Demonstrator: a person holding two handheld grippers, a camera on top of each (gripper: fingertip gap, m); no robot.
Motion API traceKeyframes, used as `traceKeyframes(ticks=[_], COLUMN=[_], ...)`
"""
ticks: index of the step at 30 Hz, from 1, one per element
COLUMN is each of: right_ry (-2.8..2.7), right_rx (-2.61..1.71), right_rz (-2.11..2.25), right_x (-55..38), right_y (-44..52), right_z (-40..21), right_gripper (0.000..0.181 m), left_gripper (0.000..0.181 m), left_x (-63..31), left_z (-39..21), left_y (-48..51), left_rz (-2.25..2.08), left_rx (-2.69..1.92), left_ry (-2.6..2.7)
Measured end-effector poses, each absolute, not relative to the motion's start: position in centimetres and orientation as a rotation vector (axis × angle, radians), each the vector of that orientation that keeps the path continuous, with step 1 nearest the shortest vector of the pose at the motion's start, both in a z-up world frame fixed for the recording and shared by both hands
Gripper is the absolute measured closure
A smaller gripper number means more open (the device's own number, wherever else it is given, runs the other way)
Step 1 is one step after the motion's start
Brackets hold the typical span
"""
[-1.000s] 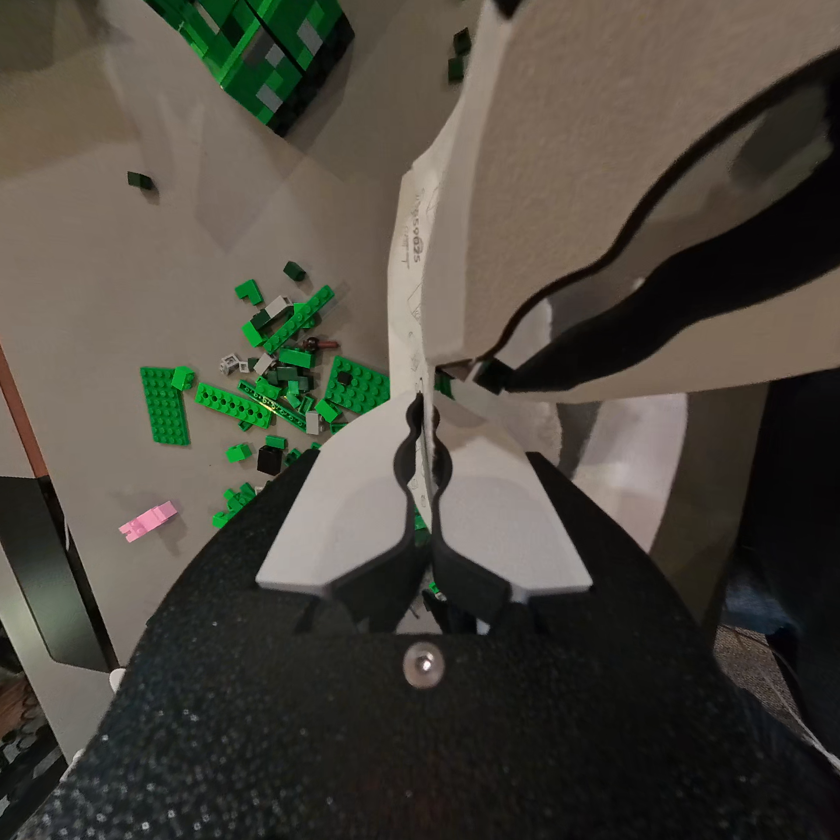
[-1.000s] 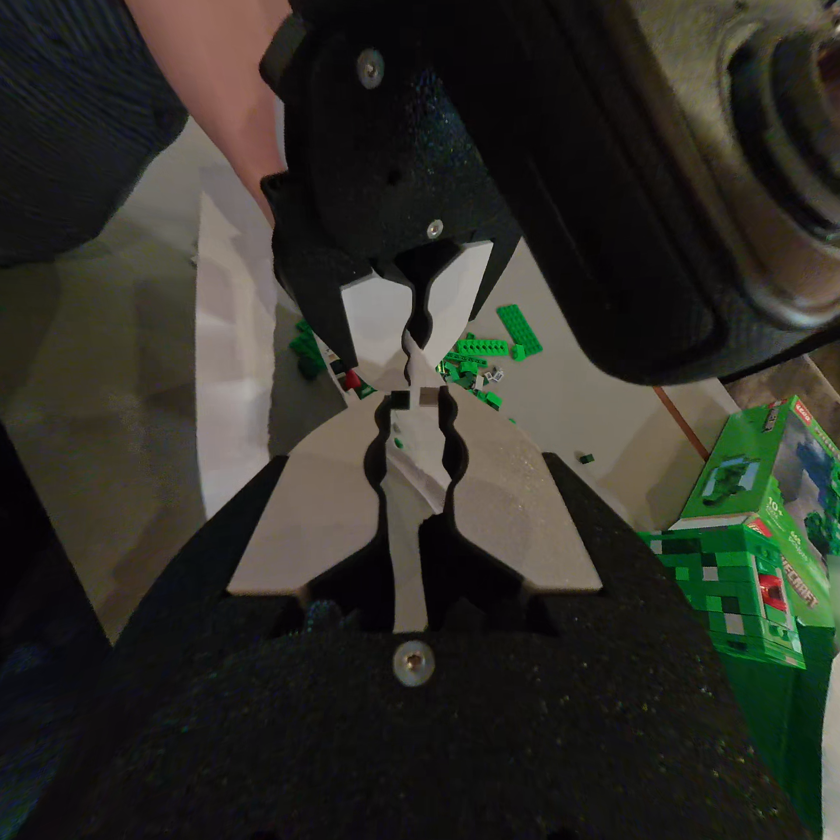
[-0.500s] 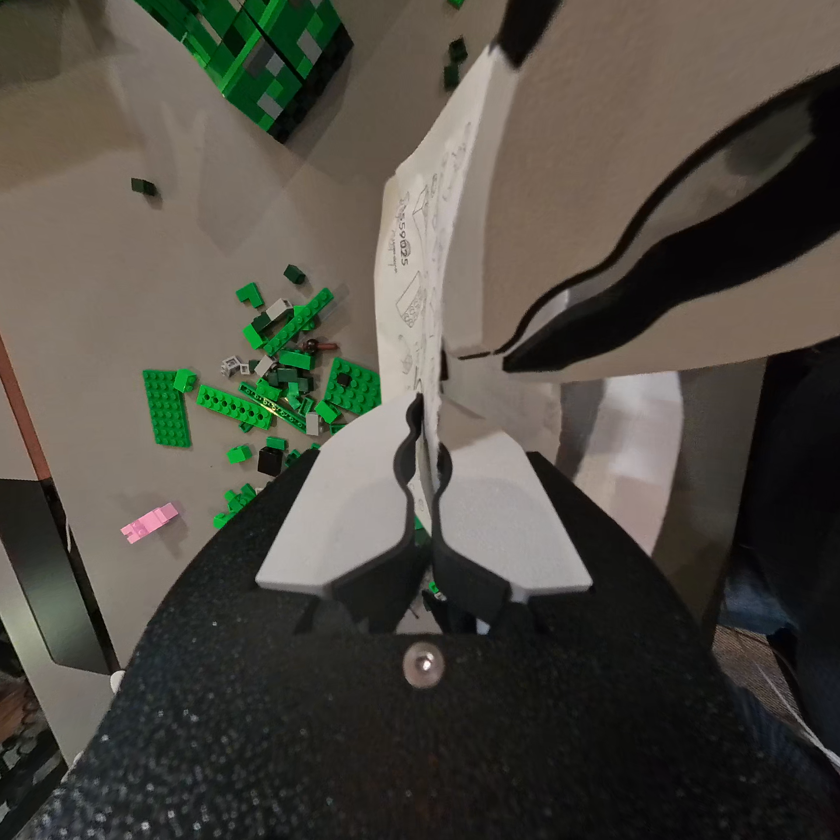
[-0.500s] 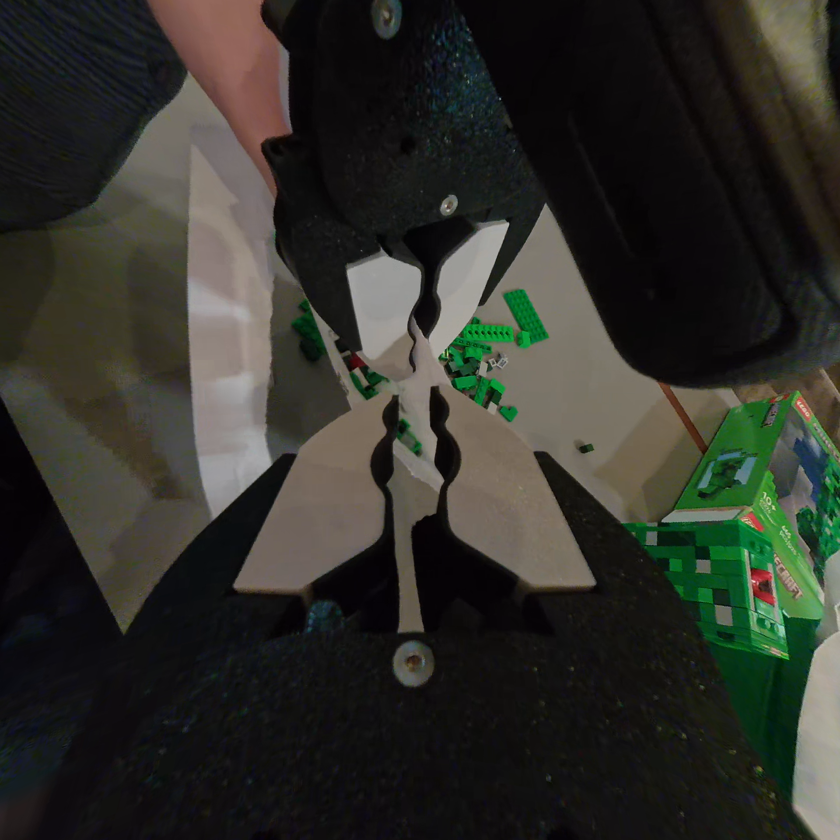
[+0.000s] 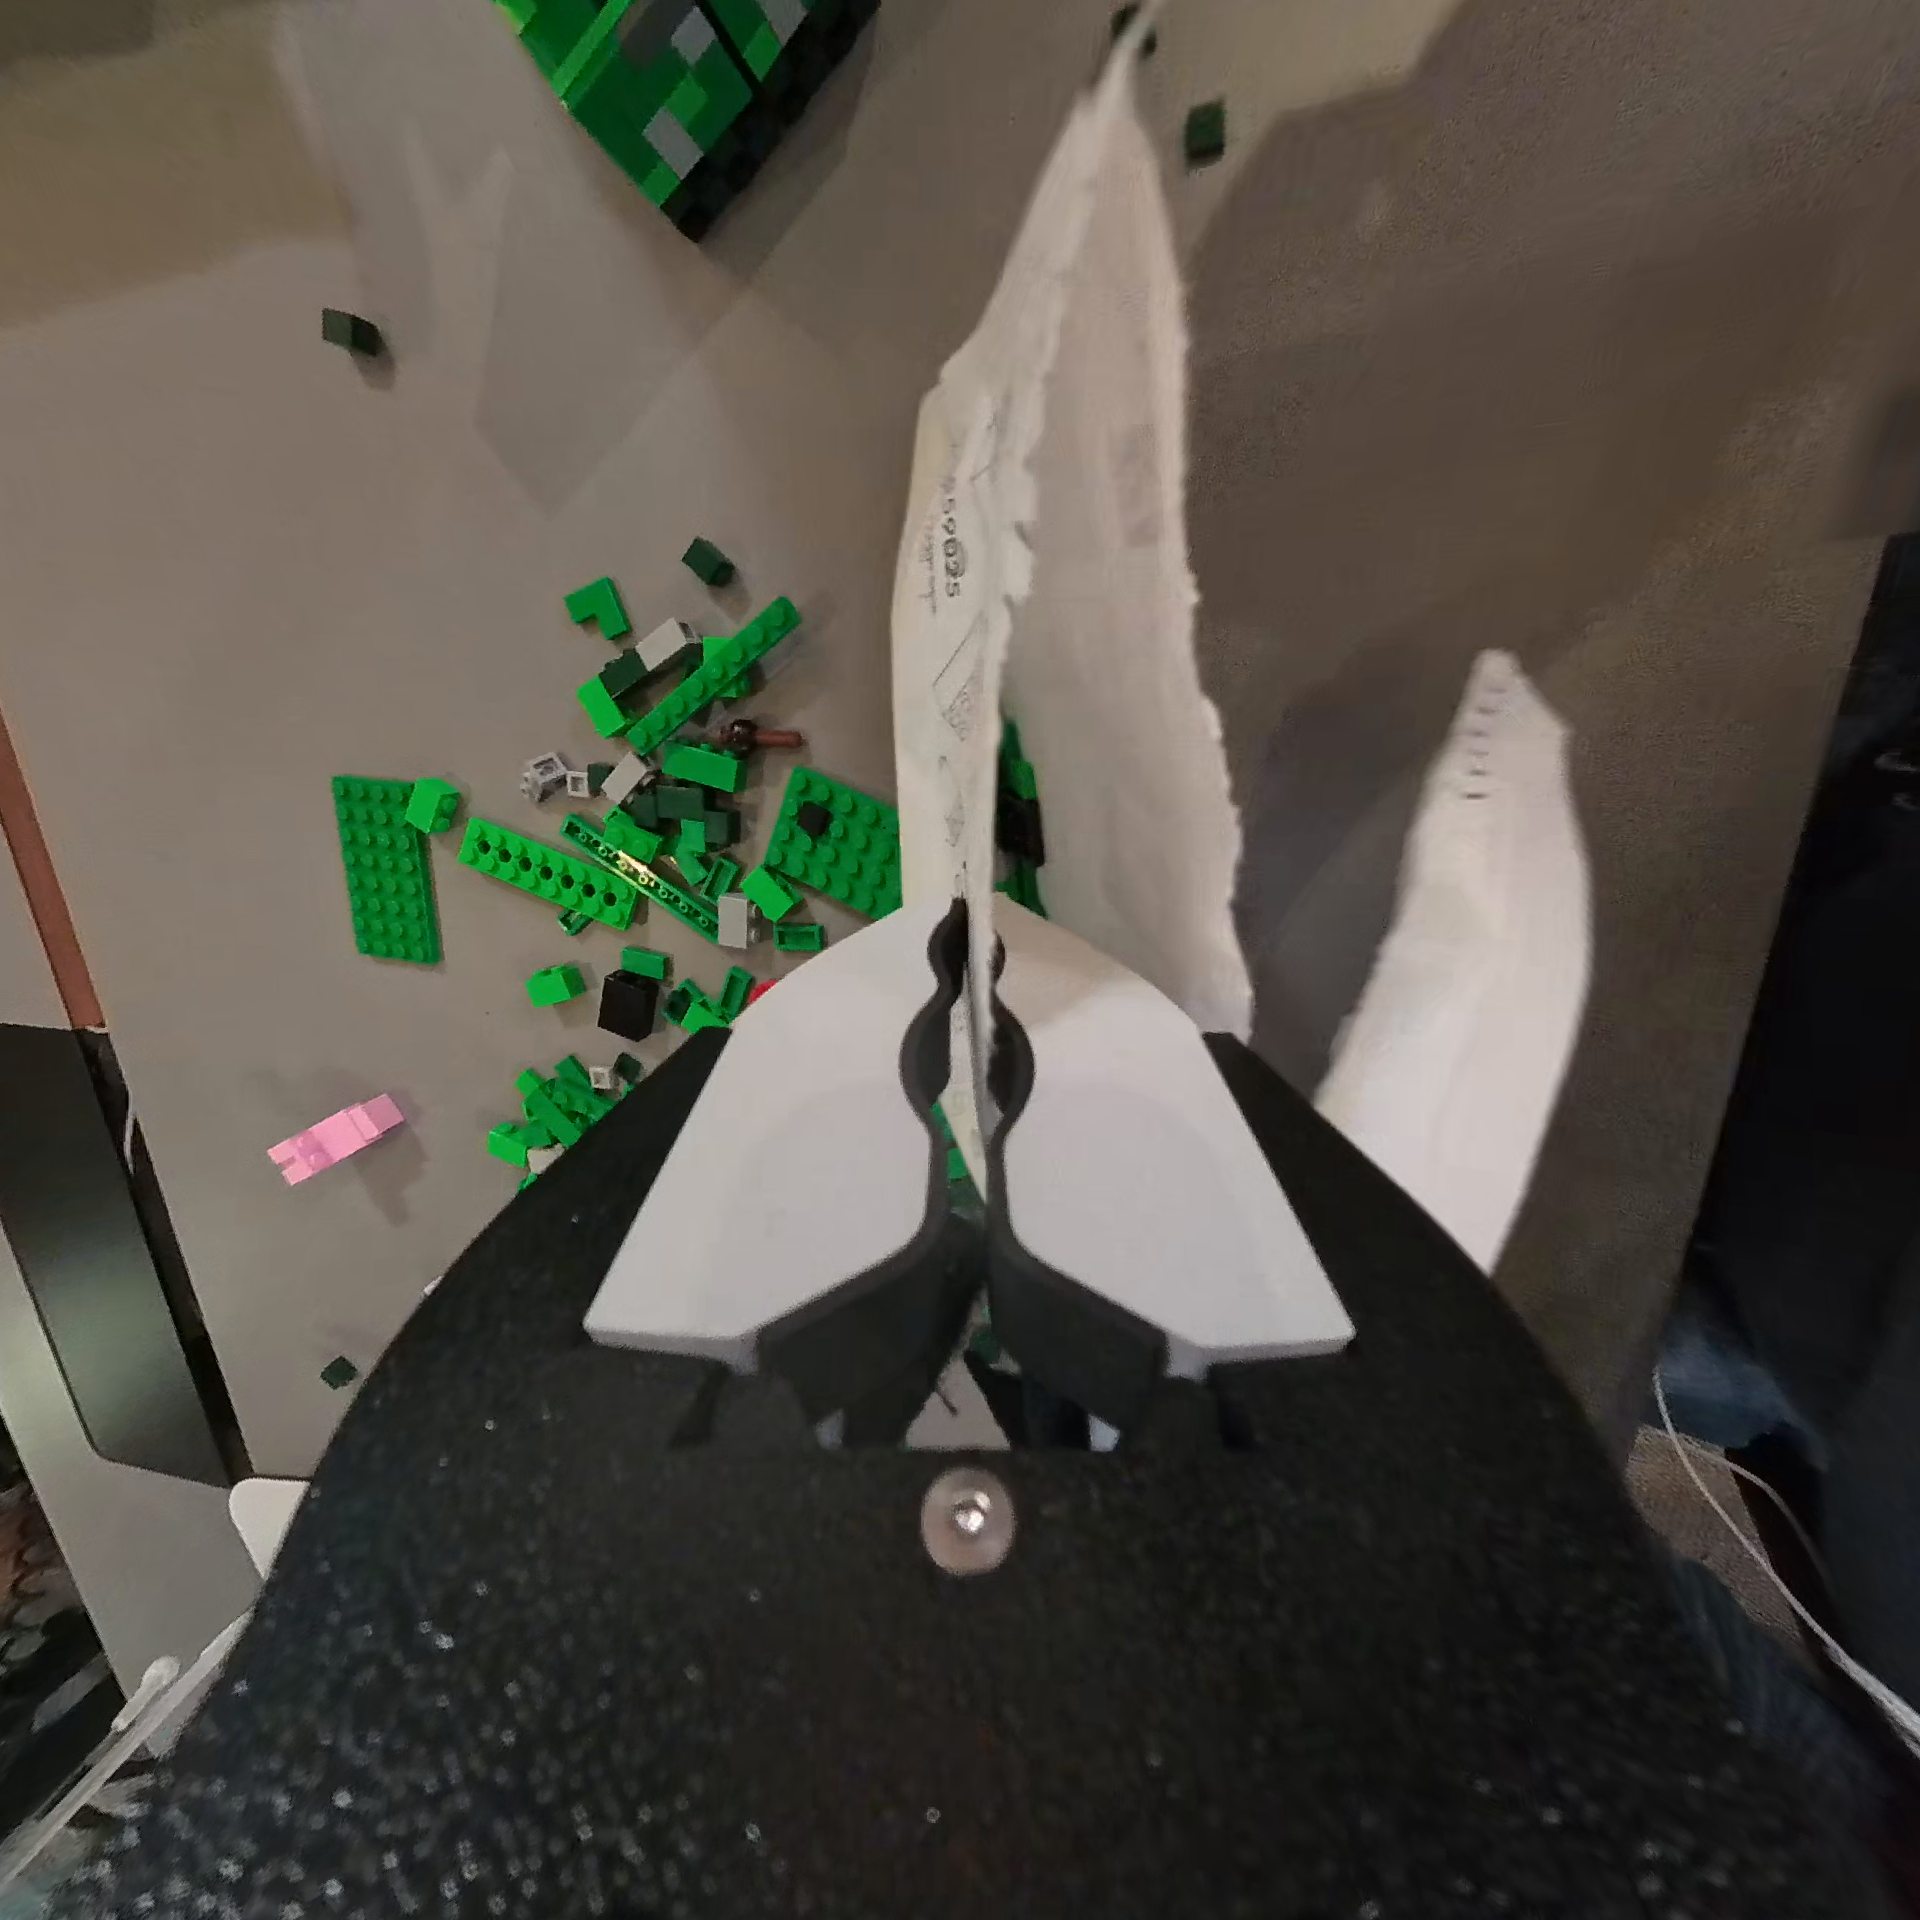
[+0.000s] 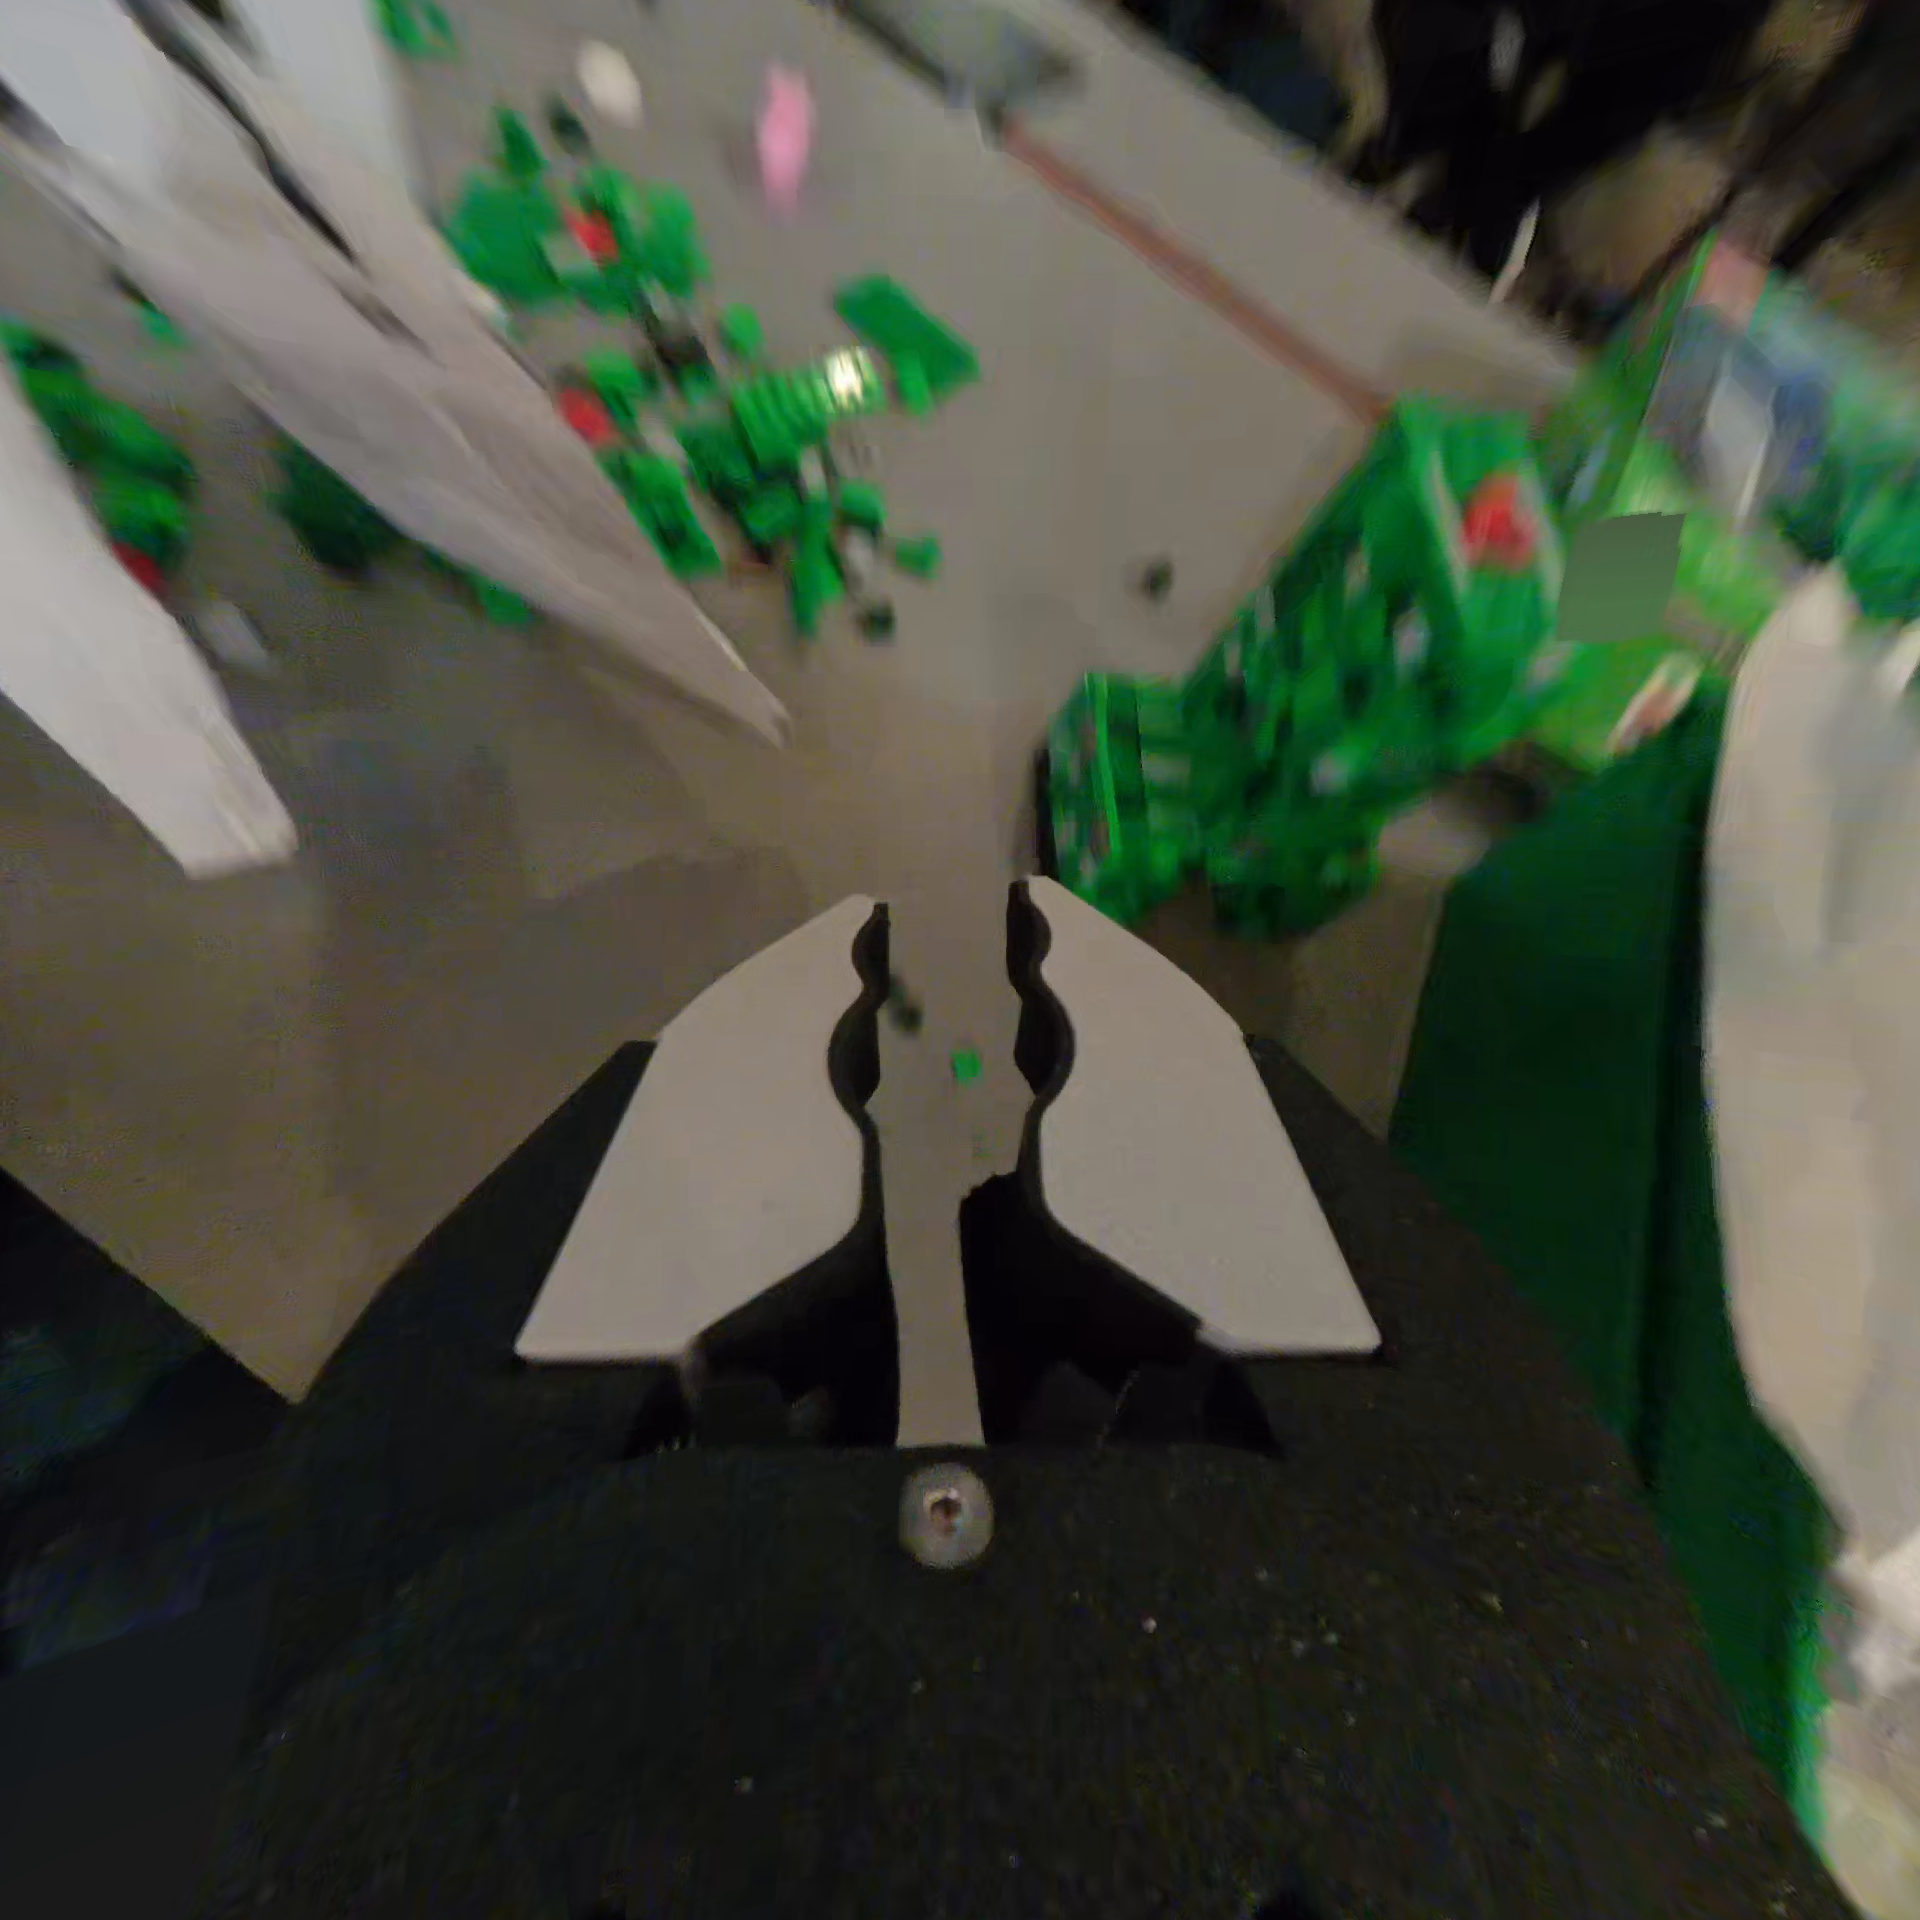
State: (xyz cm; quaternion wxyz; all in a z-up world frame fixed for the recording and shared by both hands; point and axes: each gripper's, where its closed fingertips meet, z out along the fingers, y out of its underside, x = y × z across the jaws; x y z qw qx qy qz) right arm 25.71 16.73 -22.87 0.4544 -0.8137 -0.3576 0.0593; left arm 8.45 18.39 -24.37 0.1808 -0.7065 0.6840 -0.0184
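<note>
The left gripper was clamped on a torn white paper bag, held above the scattered green bricks on the grey table. The right gripper stood apart, empty. A firm, steady pinch suited the ragged paper.

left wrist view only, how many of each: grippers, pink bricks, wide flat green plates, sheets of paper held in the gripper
left gripper: 1
pink brick: 1
wide flat green plates: 2
torn white paper pinched in the gripper: 1
total: 5
</note>
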Motion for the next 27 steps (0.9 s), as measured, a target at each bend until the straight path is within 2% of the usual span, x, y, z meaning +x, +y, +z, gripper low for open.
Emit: traceKeyframes(ticks=[3, 7, 13, 23, 27], right_ry=[-0.869, -0.878, -0.908, -0.931, -0.914], right_rx=[-2.157, -2.177, -2.223, -2.264, -2.025], right_rz=[0.236, 0.394, 0.430, 0.434, 0.533], right_x=[28.5, 28.5, 28.3, 27.9, 23.6], right_y=[16.7, 17.2, 18.0, 18.3, 17.9], right_z=[-27.9, -31.3, -33.1, -33.4, -27.7], right_gripper=[0.159, 0.160, 0.166, 0.173, 0.174], left_gripper=[0.181, 0.181, 0.181, 0.181, 0.181], left_x=[8.5, 8.6, 8.7, 8.6, 8.7], left_z=[-24.3, -24.5, -24.6, -24.7, -24.8], left_y=[18.3, 18.1, 18.0, 18.0, 18.1], left_rz=[-0.059, -0.056, -0.062, -0.073, -0.075], left_rx=[-1.991, -1.989, -1.985, -1.987, -1.993], left_ry=[1.937, 1.953, 1.967, 1.971, 1.970])
